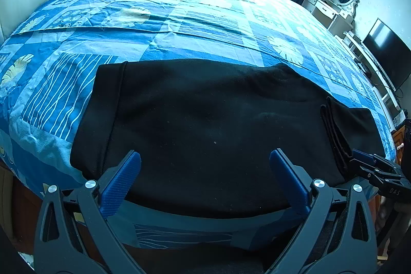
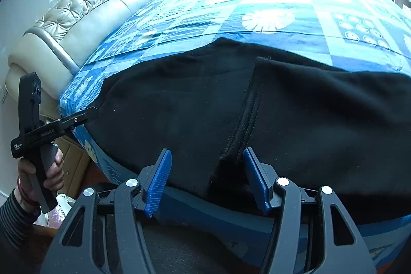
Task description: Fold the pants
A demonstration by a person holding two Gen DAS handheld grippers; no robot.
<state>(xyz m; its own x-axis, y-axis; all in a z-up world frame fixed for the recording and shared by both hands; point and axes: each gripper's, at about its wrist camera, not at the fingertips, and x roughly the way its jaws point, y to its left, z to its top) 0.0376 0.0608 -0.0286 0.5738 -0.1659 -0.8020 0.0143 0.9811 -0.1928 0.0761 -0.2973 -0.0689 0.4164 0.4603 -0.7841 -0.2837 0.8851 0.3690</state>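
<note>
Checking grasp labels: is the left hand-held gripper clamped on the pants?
No, the left hand-held gripper stands wide open above the black pants, pads pressing nothing.

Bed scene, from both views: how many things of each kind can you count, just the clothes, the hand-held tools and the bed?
Black pants: 1
Hand-held tools: 2, the left tool and the right tool
Bed with blue patterned cover: 1
Total: 4
</note>
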